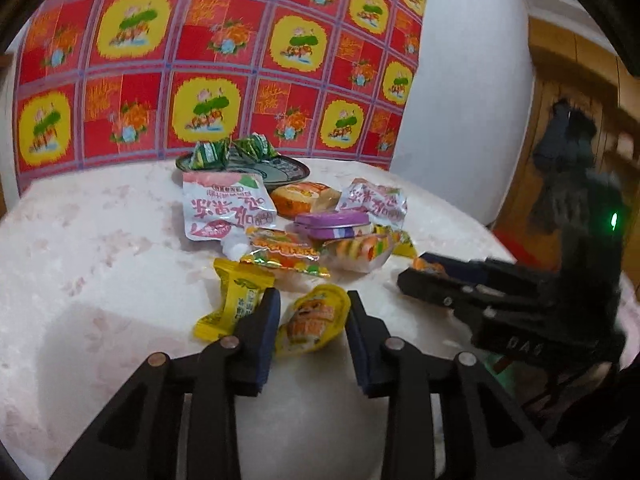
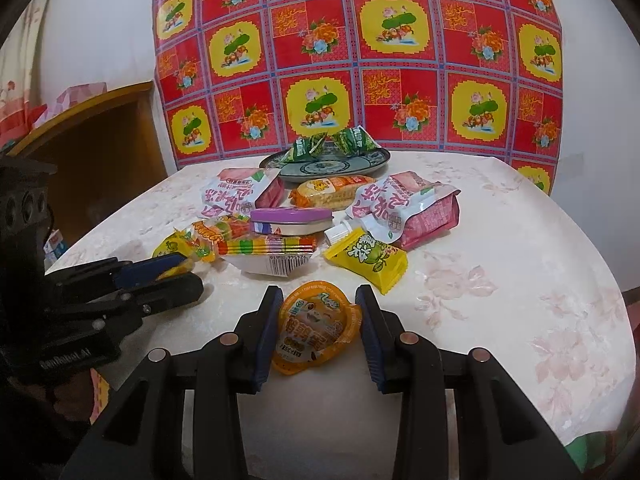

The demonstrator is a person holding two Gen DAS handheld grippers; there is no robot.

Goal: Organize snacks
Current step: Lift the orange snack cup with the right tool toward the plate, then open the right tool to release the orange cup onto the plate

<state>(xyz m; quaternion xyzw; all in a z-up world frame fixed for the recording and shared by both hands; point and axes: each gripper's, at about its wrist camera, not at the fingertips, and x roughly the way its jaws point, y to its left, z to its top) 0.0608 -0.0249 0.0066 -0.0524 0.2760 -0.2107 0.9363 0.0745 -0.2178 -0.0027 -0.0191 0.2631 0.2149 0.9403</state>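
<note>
Red-yellow floral cloth (image 2: 360,60) on white wall behind; wooden cabinet (image 2: 100,132) beside pale floral tbl (image 2: 500,280).

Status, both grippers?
Right gripper shut on orange pack. Left gripper around yellow packet, grip unclear. Snack pile between them and plate.

Counted on table (image 2: 520,240): two green triangular packets (image 2: 356,138) on one plate (image 2: 376,162); two pink-white pouches (image 2: 404,208); one purple tin (image 2: 292,216); one orange cake pack (image 2: 328,190); two yellow candy packets (image 2: 372,258); one round orange cup snack (image 2: 316,326) between the claw's fingers.
</note>
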